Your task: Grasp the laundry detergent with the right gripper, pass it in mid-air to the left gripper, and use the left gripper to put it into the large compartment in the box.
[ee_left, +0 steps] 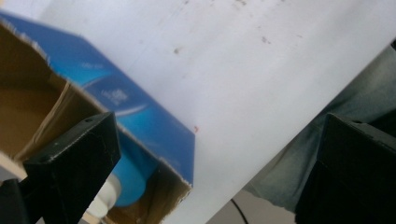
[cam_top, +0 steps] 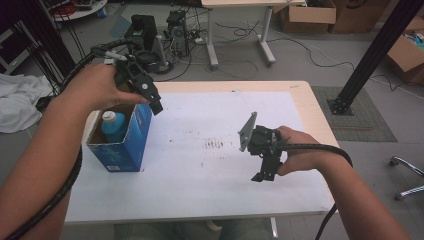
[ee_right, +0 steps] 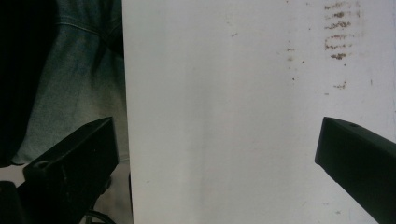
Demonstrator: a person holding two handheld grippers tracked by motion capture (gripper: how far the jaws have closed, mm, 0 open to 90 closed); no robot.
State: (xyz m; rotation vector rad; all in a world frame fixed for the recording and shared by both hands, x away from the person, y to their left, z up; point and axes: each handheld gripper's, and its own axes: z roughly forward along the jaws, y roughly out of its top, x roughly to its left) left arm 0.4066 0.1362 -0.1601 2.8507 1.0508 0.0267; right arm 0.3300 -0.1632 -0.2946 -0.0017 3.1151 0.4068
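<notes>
Box (cam_top: 122, 142): 1 (blue) | bottle (cam_top: 114, 125): 1 inside | grippers: 2, agape

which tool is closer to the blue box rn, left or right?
Left. The left tool hangs open just above the blue box, at its open top. The right tool is well off to the side, open over the bare white sheet.

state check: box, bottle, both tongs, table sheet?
blue box: upright, top open, at the table's left edge
blue bottle: inside the box, white cap on
left tongs: open, empty, above the box
right tongs: open, empty, over the sheet
white sheet: flat, brown stains near the middle
</notes>
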